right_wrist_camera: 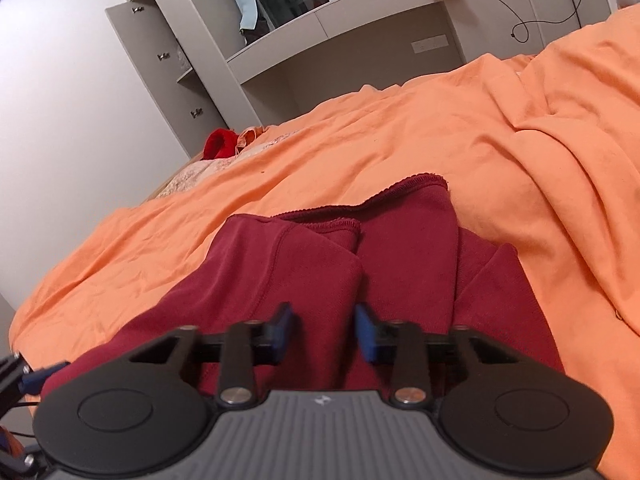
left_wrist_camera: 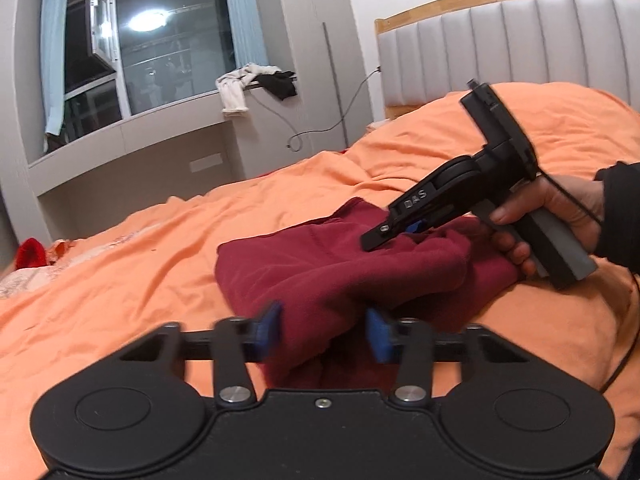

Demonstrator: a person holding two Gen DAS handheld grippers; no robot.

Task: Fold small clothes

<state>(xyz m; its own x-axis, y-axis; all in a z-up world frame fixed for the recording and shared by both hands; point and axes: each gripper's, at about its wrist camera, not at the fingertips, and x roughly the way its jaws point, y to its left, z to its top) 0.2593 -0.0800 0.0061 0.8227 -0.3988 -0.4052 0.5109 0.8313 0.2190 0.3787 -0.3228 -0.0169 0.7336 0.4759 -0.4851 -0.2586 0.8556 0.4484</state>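
1. Two grippers are set at the near edge of the maroon garment, which lies part-folded on the orange bedspread.
2. Cloth is bunched between the left gripper pads; a pinch is judged.
3. The right gripper jaws are narrowed over cloth; a grip cannot be told.
4. If only one layer is caught, the fold could slide apart when lifted.

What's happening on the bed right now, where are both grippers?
A person is folding a dark red garment on an orange bedspread, a handheld gripper in each hand. The left gripper has its blue pads on either side of a bunched near edge of the cloth. The right gripper is at another part of the garment, cloth between its jaws. The garment lies partly folded, layers overlapping.
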